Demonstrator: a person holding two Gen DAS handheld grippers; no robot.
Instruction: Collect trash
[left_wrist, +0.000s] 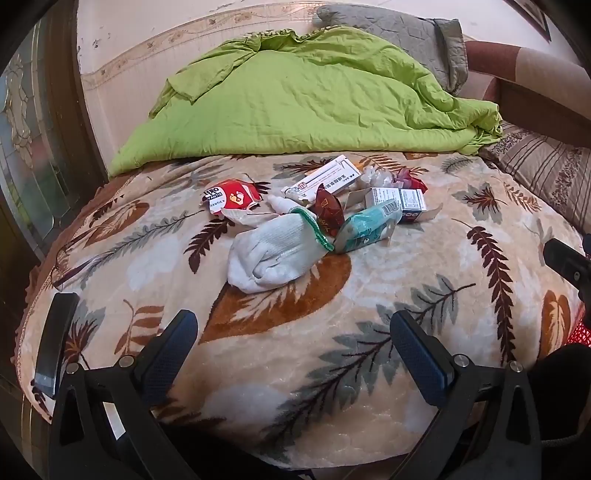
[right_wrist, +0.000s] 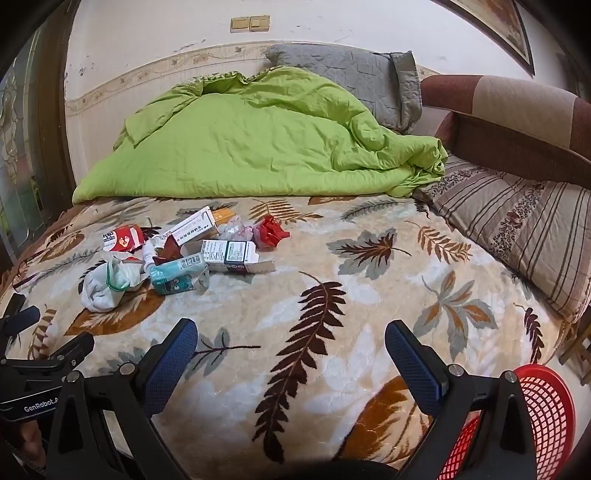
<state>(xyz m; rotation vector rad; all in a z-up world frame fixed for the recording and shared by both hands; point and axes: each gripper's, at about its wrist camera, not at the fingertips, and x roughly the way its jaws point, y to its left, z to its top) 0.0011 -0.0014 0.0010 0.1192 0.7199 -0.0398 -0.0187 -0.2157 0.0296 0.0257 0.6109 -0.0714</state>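
Observation:
A heap of trash lies on the leaf-patterned blanket (left_wrist: 424, 258): a white glove (left_wrist: 273, 254), a teal carton (left_wrist: 369, 225), a red-and-white wrapper (left_wrist: 231, 195), a brown wrapper (left_wrist: 327, 210), white boxes (left_wrist: 397, 201) and a crumpled red wrapper (right_wrist: 269, 230). My left gripper (left_wrist: 293, 332) is open, hovering just short of the glove, nothing between its fingers. My right gripper (right_wrist: 291, 341) is open too, over bare blanket to the right of the heap (right_wrist: 177, 251). A red mesh basket (right_wrist: 546, 417) sits at the bed's near right edge.
A crumpled green quilt (left_wrist: 306, 99) and a grey pillow (right_wrist: 343, 74) lie at the back against the wall. A striped cushion (right_wrist: 517, 229) and brown headboard (right_wrist: 517, 122) bound the right side. A dark door frame (left_wrist: 55, 110) stands on the left.

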